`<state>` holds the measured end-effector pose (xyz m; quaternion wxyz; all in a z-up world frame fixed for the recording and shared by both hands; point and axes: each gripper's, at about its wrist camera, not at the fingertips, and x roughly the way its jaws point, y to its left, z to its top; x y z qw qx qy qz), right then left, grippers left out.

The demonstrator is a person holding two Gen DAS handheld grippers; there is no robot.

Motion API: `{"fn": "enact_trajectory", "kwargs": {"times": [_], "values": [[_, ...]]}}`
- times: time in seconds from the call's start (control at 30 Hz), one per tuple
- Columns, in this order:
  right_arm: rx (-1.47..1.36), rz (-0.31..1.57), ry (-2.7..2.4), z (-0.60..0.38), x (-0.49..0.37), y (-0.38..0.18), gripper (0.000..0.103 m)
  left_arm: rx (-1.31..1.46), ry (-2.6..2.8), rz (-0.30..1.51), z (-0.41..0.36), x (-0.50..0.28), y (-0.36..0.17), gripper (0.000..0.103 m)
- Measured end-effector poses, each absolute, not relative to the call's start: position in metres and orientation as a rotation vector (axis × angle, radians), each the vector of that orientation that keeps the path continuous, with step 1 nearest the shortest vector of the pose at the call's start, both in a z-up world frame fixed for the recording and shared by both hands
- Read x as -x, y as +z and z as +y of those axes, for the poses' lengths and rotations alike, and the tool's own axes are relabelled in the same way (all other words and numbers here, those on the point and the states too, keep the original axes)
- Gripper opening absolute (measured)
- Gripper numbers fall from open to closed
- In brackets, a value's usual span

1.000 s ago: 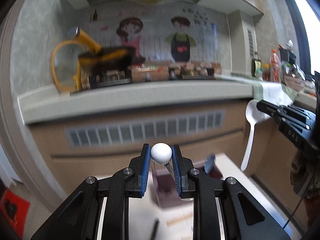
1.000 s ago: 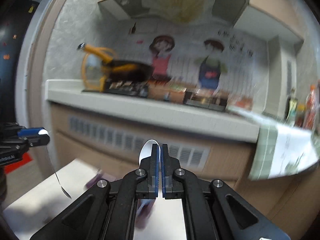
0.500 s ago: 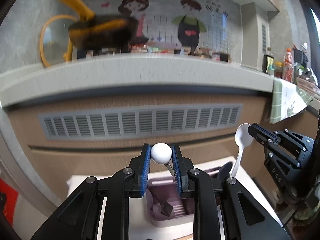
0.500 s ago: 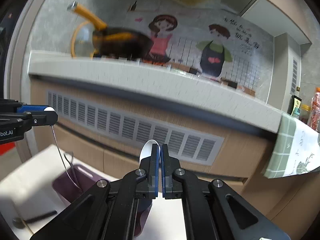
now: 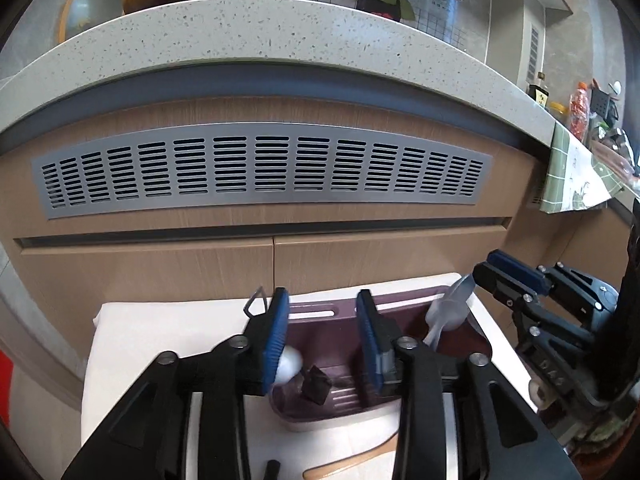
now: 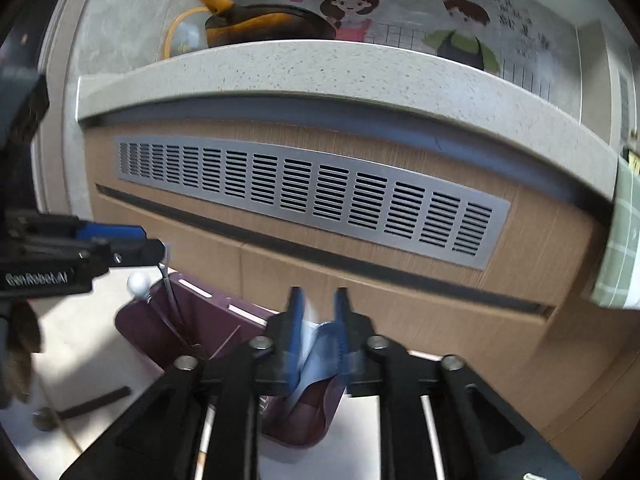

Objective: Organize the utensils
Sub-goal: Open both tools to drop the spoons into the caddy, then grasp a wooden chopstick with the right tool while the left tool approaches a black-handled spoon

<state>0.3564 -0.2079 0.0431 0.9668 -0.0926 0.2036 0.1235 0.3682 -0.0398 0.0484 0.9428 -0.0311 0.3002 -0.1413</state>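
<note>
A purple utensil holder (image 5: 340,364) stands on the white table (image 5: 132,344); it also shows in the right wrist view (image 6: 144,320). My left gripper (image 5: 322,334) is open above it. The white-balled wire whisk (image 5: 290,362) is loose, dropping into the holder; its ball also shows in the right wrist view (image 6: 138,282). My right gripper (image 6: 318,312) is open over the holder's right end, seen from the left wrist view (image 5: 508,280). The white spoon (image 5: 448,314) is blurred below it, falling into the holder.
A wooden utensil (image 5: 348,466) and a black handle (image 5: 272,468) lie on the table in front of the holder. A dark-handled metal spoon (image 6: 76,408) lies at the left. A wood cabinet with a grey vent (image 5: 260,168) and a stone counter stand close behind.
Both grippers came down and forward over the holder and opened. The whisk left the left gripper and the spoon left the right gripper; both are dropping into the holder.
</note>
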Motion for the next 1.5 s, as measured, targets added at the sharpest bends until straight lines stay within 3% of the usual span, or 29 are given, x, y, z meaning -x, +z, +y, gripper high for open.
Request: {"fn": "enact_trajectory", "kwargs": {"times": [0.3,0.5,0.77,1.27,1.37,1.5], "values": [[0.095,0.438,0.365,-0.227,-0.315,0.042,0.022,0.096,-0.282,0.556,-0.018,-0.317,0.047,0.045],[0.097,0.665,0.598,-0.211,-0.283,-0.003,0.023,0.125,-0.278,0.641,0.020,-0.269,0.015,0.047],[0.349,0.802,0.836,-0.130,-0.233,-0.062,0.023,0.196,-0.145,0.770,0.077,-0.217,-0.045,0.047],[0.520,0.847,0.937,-0.022,-0.246,-0.088,0.022,0.308,-0.071,0.710,0.140,-0.165,-0.049,0.047],[0.529,0.860,0.930,-0.021,-0.248,-0.084,0.006,0.308,-0.083,0.727,0.137,-0.166,-0.055,0.047],[0.460,0.871,0.899,-0.046,-0.243,-0.076,0.005,0.292,-0.107,0.743,0.124,-0.168,-0.059,0.047]]}}
